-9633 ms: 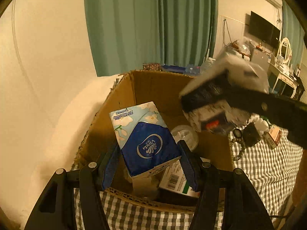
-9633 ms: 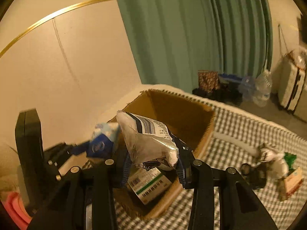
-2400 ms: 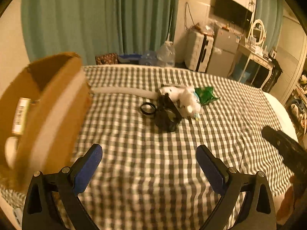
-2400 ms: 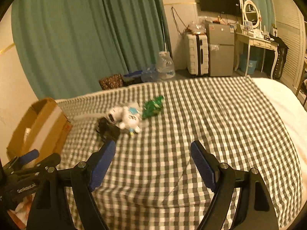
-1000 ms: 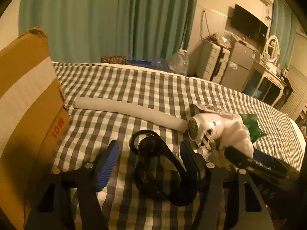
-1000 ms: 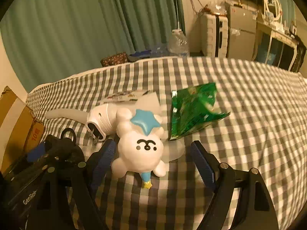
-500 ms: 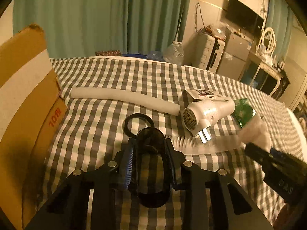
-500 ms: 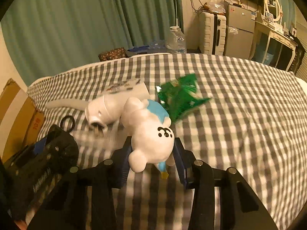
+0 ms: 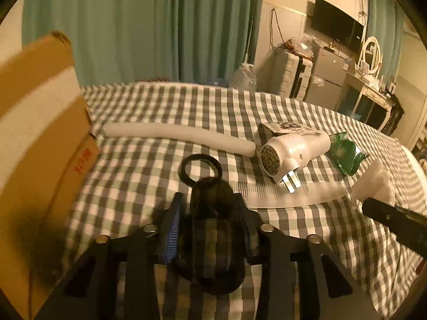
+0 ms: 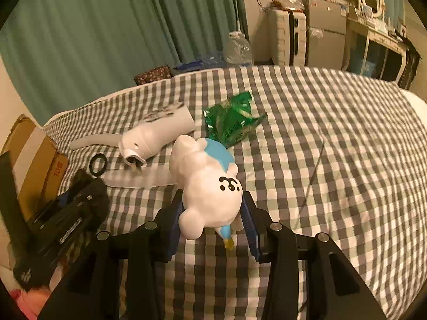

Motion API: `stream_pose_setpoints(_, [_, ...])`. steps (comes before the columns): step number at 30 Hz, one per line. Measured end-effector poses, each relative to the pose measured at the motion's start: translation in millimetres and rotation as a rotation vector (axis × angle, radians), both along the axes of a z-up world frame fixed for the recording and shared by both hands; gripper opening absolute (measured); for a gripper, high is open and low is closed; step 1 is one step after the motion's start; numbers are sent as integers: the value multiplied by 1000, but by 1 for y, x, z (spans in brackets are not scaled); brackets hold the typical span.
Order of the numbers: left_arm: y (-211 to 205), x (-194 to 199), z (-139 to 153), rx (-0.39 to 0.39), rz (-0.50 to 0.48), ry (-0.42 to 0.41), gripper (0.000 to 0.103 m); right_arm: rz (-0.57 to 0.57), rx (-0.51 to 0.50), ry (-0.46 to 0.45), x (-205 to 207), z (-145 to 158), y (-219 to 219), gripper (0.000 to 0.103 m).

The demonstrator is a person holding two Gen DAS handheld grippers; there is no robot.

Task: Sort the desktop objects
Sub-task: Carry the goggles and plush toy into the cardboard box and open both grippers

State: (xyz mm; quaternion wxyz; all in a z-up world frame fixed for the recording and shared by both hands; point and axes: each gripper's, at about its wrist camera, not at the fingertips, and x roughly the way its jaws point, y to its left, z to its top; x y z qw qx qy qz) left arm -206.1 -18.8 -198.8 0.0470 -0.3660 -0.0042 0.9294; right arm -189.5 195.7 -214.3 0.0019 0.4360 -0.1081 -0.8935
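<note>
My left gripper is shut on a dark translucent case with a black ring at its far end, just above the checked cloth. My right gripper is shut on a white plush toy with a blue star patch, lifted off the cloth. A white plug-in device lies ahead, also in the right wrist view. A clear ruler, a white foam tube and a green snack bag lie on the cloth. The left gripper shows in the right wrist view.
A cardboard box stands at the left edge of the checked cloth. Green curtains hang behind. A suitcase, a water jug and cabinets stand beyond the far edge.
Both grippers closed: the left on the dark case, the right on the plush toy, which has been lifted and tipped off the cloth. Earlier both were open and approaching.
</note>
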Motion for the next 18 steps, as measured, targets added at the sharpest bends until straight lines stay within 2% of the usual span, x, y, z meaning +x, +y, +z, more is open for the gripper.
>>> stream_pose_setpoints(2, [3, 2, 6, 2, -2, -1, 28, -4, -14, 6, 1, 2, -3, 41])
stream_pose_setpoints(8, [-5, 20, 19, 95, 36, -41, 28, -10, -23, 35, 17, 21, 2, 41])
stream_pose_setpoints(12, [-13, 43, 46, 131, 49, -28, 28, -8, -18, 54, 35, 40, 1, 41])
stream_pose_setpoints(18, [-19, 79, 87, 126, 46, 18, 28, 14, -15, 115, 76, 77, -15, 41])
